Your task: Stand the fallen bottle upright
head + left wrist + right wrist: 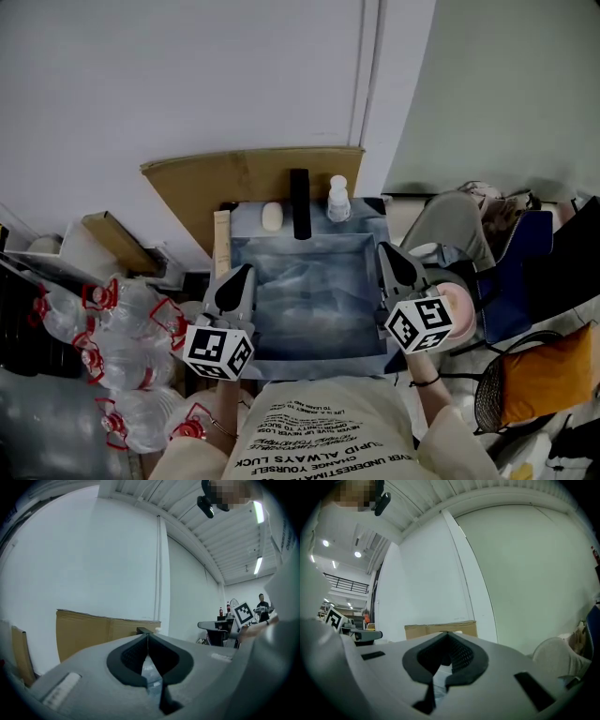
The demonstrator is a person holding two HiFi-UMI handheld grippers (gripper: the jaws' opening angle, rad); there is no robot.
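A small clear bottle [338, 200] with a white cap stands upright at the far edge of the cloth-covered table [309, 323]. Beside it are a black bar [300, 203] and a cream oval object [272, 217]. My left gripper [242, 277] hovers over the table's near left side, well short of the bottle. My right gripper [389, 255] hovers at the near right side. Both point level toward the far wall. In the left gripper view the left gripper's [148, 635] jaws meet with nothing between them. The right gripper view shows the right gripper [448, 633] the same, shut and empty.
A cardboard sheet [216, 178] leans on the wall behind the table. Several large water jugs [122, 328] with red handles crowd the floor at left. A grey chair [455, 225] and an orange cushion [548, 375] are at right. A wooden strip [221, 242] lies along the table's left edge.
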